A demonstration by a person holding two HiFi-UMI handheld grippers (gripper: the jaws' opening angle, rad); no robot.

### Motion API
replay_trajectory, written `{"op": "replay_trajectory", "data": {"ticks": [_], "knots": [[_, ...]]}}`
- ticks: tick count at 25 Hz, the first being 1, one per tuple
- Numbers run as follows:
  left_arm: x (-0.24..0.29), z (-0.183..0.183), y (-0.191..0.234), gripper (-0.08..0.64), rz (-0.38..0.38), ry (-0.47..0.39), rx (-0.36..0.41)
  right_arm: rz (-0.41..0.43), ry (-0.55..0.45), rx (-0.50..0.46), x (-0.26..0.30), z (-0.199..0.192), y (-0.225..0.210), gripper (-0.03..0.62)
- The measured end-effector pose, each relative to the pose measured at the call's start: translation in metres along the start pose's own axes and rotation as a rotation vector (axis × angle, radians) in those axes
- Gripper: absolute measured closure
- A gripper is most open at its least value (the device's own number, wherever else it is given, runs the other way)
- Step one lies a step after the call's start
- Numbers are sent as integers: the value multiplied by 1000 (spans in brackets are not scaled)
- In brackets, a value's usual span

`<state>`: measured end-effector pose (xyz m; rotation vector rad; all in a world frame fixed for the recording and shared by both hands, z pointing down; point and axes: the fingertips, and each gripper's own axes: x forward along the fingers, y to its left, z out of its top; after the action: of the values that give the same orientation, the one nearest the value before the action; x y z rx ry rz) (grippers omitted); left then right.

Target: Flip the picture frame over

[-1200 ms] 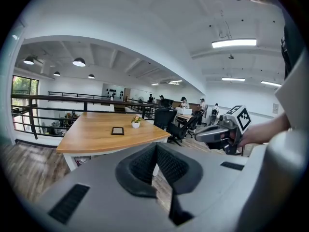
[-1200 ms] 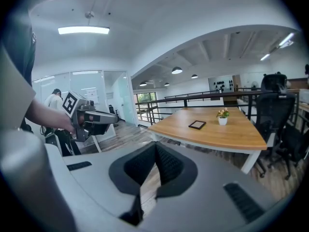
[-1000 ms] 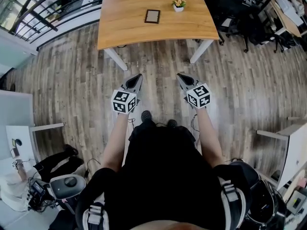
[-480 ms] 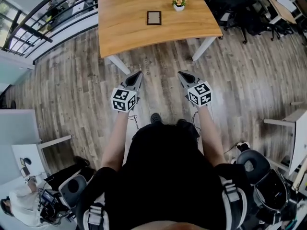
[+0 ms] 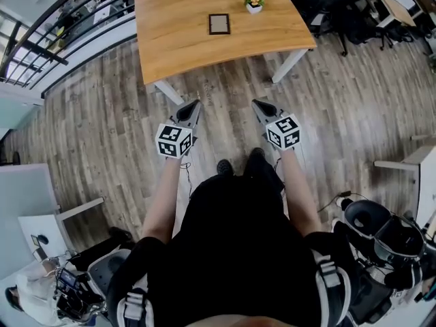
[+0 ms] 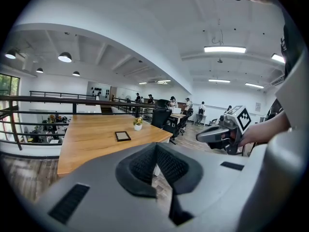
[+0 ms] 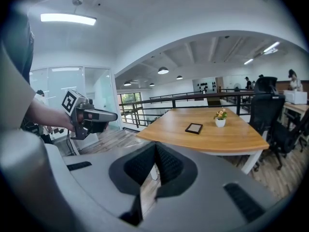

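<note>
The small rectangular picture frame with a dark border (image 5: 219, 24) lies flat on the light wooden table with white legs (image 5: 170, 43). It is on the table's far half, well apart from both tools. A pale inner panel faces up; whether that is the front or the back cannot be told. Just beside it to the right stands a small white pot of yellow-orange flowers (image 5: 254, 4), not touching it.

The person stands on the grey-brown plank floor (image 5: 102, 128), short of the table's near edge, with both arms held forward. The left tool (image 5: 193, 105) and the right tool (image 5: 257, 104) hover side by side above the floor. Their tips point toward the table and are near its front edge, but not over it.

In the left gripper view, the left tool's jaws are pressed together with nothing between them. In the right gripper view, the right tool's jaws are likewise closed tight and empty.

Black office chairs (image 5: 327, 12) stand beyond the table's right side. A dark metal railing (image 5: 61, 26) runs along its left.
</note>
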<state>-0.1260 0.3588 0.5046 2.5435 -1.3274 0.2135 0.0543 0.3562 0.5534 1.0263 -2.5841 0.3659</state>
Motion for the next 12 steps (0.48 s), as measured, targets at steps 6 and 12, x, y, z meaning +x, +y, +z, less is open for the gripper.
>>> {"op": "replay_trajectory", "data": {"ticks": [6,12], "knots": [[5,-3,7,540,-2,3,-5,-2,6,2,8,-1,-4,584],[19,-1,13,540,14,5,-7,12,8,1,17,0,-17,584]]}}
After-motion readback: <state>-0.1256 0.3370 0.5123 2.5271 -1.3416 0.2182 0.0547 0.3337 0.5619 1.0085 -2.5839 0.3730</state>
